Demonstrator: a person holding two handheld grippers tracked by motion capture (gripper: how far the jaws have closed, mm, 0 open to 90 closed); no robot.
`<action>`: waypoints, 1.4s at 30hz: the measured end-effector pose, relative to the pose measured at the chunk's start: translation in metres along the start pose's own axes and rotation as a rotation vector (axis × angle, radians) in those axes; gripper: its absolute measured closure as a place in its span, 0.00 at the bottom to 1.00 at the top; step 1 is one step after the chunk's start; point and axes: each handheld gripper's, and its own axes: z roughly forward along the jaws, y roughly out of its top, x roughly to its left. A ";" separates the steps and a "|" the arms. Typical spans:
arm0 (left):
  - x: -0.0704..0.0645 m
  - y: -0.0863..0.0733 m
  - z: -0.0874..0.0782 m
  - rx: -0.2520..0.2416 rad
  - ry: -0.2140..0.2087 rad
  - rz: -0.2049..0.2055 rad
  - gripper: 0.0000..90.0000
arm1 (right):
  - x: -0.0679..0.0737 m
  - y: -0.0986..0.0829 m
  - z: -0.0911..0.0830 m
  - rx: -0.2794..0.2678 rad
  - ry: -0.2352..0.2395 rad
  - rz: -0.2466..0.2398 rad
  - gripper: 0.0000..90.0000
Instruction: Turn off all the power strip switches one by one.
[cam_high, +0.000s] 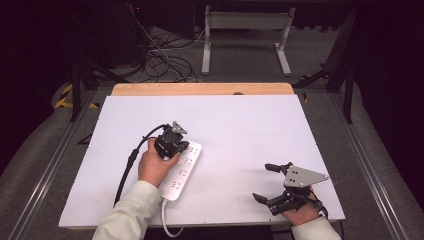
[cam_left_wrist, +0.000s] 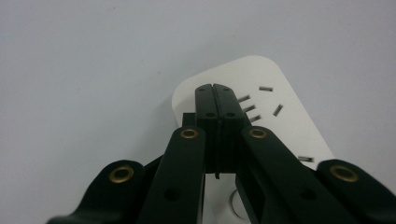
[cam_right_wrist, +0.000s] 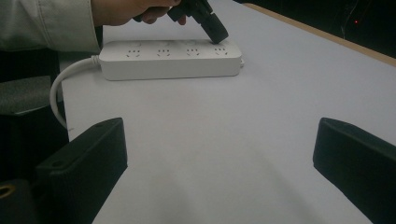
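Observation:
A white power strip (cam_high: 182, 170) lies on the white table (cam_high: 240, 130), left of centre, with its white cord (cam_high: 167, 222) running off the front edge. My left gripper (cam_high: 176, 145) is shut, its jaws pressed together with nothing between them. Its tips rest on the far end of the power strip (cam_left_wrist: 289, 126), beside the socket slots. The right gripper view shows the left gripper (cam_right_wrist: 217, 30) tilted down onto the power strip (cam_right_wrist: 168, 63). My right gripper (cam_high: 266, 182) is open near the front right of the table, with its jaws wide apart over bare surface and holding nothing.
A wooden strip (cam_high: 200, 89) borders the table's far edge. Beyond it, loose cables (cam_high: 160, 60) and white desk legs (cam_high: 245, 45) stand on the floor. Metal rails (cam_high: 50, 165) run along both sides of the table.

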 end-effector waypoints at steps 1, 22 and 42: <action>0.001 0.000 0.000 0.000 -0.003 -0.001 1.00 | 0.000 0.000 0.000 0.000 0.000 0.000 0.04; 0.001 0.001 0.000 0.028 0.009 -0.008 1.00 | 0.000 0.000 0.000 0.001 0.004 0.001 0.04; -0.002 -0.003 -0.065 -0.214 -0.034 -0.037 0.84 | -0.001 0.000 0.000 -0.003 0.002 0.005 0.04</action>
